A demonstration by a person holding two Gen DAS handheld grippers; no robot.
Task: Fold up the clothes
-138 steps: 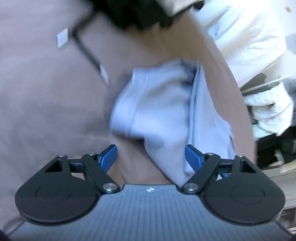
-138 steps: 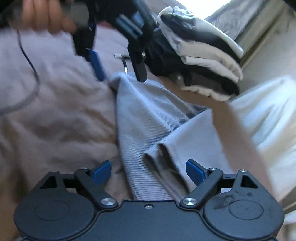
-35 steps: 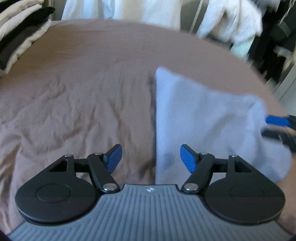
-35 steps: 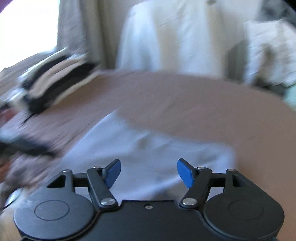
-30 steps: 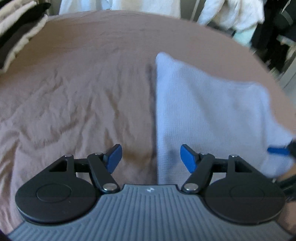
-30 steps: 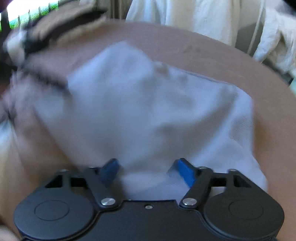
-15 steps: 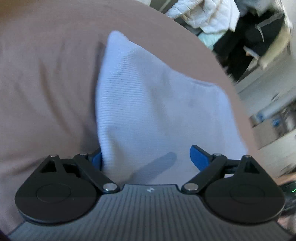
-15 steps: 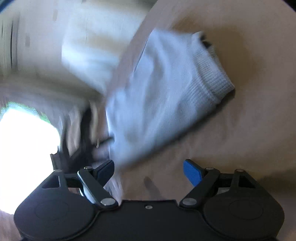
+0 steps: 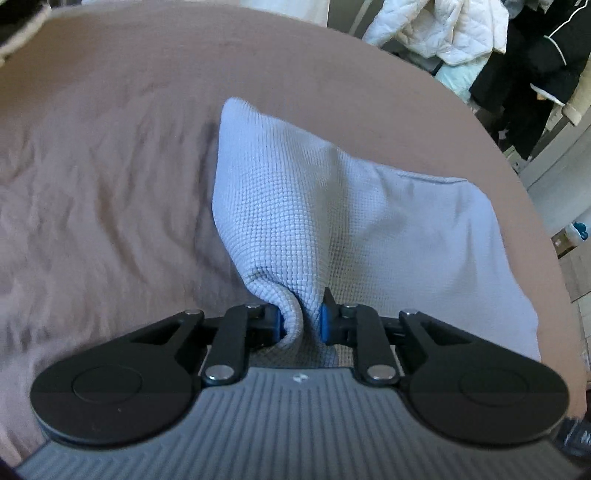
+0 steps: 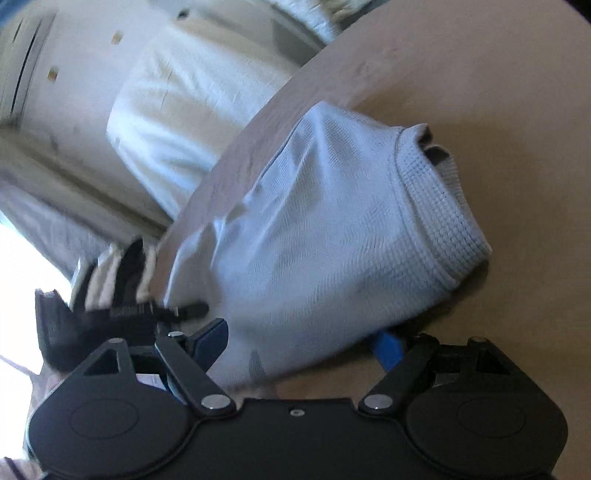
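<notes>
A light blue waffle-knit garment (image 9: 332, 206) lies folded on the brown bed sheet (image 9: 92, 184). My left gripper (image 9: 301, 321) is at its near corner. The jaws are closing, and the blue pads (image 9: 279, 323) press a bunched fold of the knit between them. In the right wrist view the same garment (image 10: 314, 221) shows its ribbed hem (image 10: 443, 221) on the right. My right gripper (image 10: 299, 343) stands open and rolled to one side. The garment's near edge lies between its fingers, draped over the right pad (image 10: 388, 345), and neither pad presses on it.
A stack of folded dark and pale clothes (image 10: 110, 273) sits on the bed beyond the garment. White jackets (image 9: 443, 29) and dark clothes (image 9: 535, 55) hang past the bed's far edge. A white cloth (image 10: 184, 103) hangs beside the bed. The sheet is wrinkled at the left.
The left jaws have gone from wide apart to pinching the garment's near corner, which now bunches up. The right gripper has rolled and come down to the garment's edge.
</notes>
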